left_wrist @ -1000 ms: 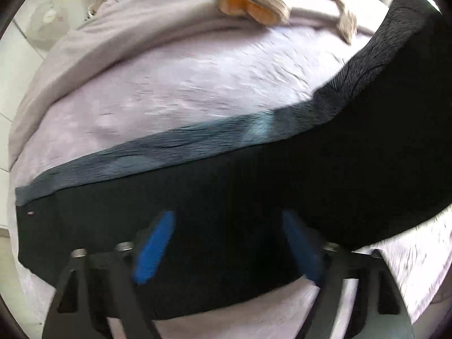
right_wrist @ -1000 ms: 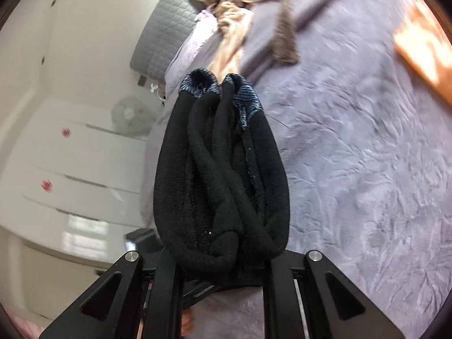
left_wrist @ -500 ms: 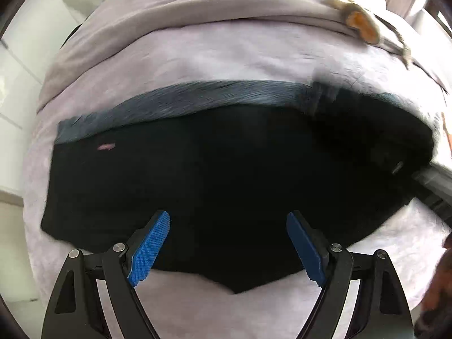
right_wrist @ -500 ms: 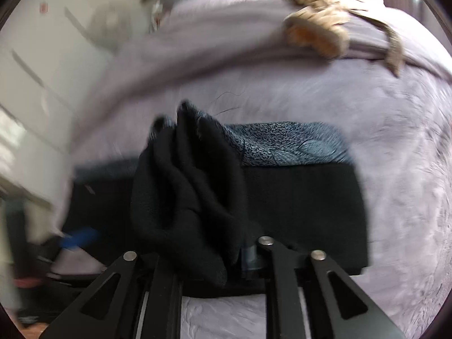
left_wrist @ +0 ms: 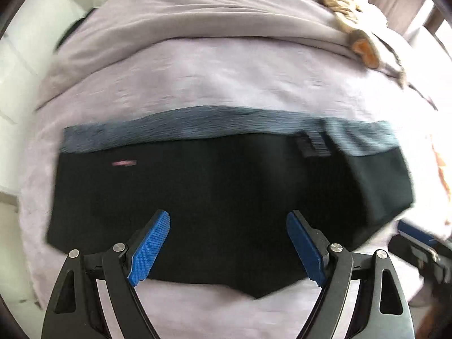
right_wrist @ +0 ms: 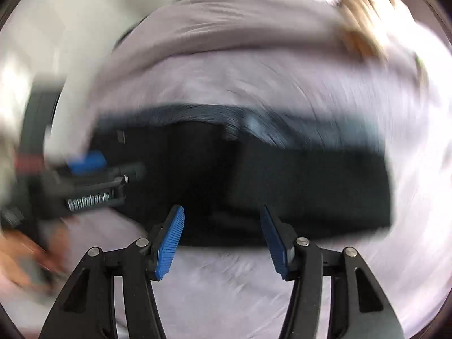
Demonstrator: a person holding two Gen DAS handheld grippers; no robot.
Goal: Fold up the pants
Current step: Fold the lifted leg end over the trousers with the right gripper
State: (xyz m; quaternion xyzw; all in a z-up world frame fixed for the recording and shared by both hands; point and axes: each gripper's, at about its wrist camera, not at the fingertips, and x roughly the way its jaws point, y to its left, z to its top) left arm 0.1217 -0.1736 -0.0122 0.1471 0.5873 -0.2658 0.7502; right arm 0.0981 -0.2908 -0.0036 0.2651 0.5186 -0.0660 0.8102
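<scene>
Looking along our left gripper, we see its blue pads spread wide with nothing between them, poised over the near edge of the black pants. The pants lie flat across the lilac bedspread, grey waistband on the far side and a folded-over layer at the right end. Our right gripper is likewise parted and empty, its tips at the pants' near edge in a blurred view. A tan garment lies well beyond the pants.
</scene>
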